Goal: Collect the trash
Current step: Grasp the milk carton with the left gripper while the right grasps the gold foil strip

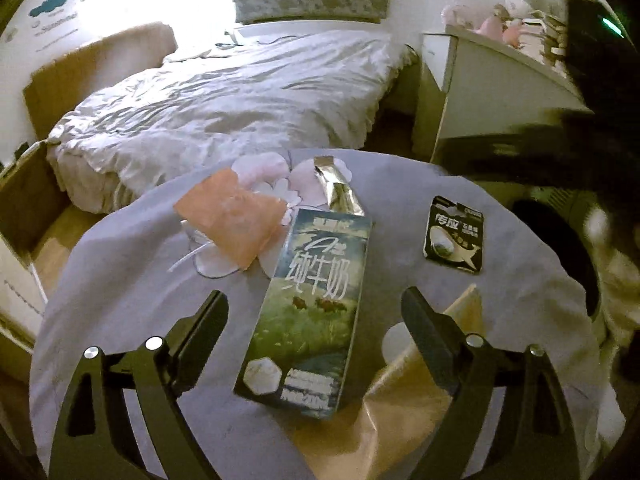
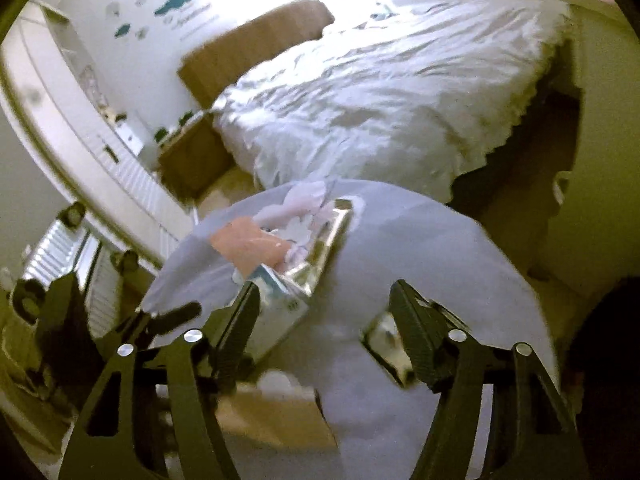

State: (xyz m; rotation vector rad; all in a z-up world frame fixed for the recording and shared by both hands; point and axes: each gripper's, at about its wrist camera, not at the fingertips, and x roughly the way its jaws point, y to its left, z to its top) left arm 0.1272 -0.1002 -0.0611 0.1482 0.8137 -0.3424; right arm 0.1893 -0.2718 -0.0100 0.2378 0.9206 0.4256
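Note:
A green and blue milk carton (image 1: 308, 308) lies flat in the middle of a round table with a grey cloth (image 1: 400, 184). My left gripper (image 1: 314, 302) hovers over it, open, one finger on each side, holding nothing. Beyond the carton are an orange wrapper (image 1: 228, 220) and a silver foil packet (image 1: 338, 188). A black battery card (image 1: 454, 234) lies to the right, and tan paper (image 1: 420, 380) lies under the right finger. The right wrist view is blurred. There my right gripper (image 2: 325, 292) is open and empty over the cloth, between the carton (image 2: 276, 320) and the black card (image 2: 384, 340).
A bed with a white duvet (image 1: 240, 100) stands beyond the table. Cardboard boxes (image 1: 28, 200) sit on the left and a white shelf with plush toys (image 1: 500, 60) on the right. A dark round container (image 1: 560, 248) stands off the table's right edge. A radiator (image 2: 132, 184) lines the left wall.

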